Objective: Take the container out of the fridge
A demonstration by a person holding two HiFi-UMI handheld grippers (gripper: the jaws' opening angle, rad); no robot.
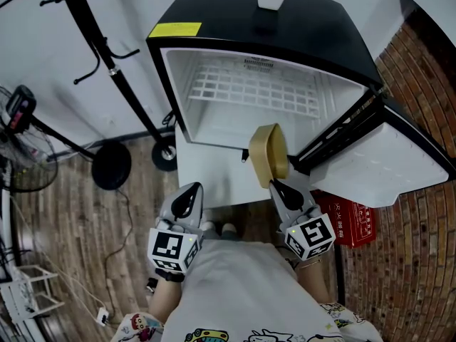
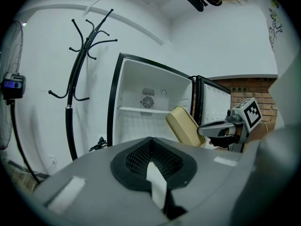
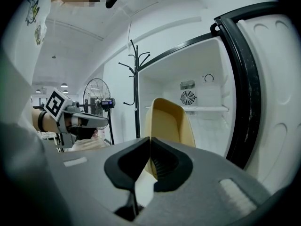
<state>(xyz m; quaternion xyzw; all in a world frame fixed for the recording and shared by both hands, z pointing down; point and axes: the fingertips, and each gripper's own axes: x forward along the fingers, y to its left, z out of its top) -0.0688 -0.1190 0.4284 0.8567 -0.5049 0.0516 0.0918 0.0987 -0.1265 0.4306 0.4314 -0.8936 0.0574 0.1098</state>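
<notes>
The right gripper (image 1: 276, 185) pinches the rim of the yellow container (image 1: 266, 152), just in front of the open fridge (image 1: 313, 27). The left gripper (image 1: 191, 191) is closed tight on nothing, to its left.

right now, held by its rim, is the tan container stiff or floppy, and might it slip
Probably stiff: the tan container shows no sag hanging by one rim from the right gripper. Likely light: it looks empty and an edge pinch carries it. Its smooth wall might slip.
</notes>
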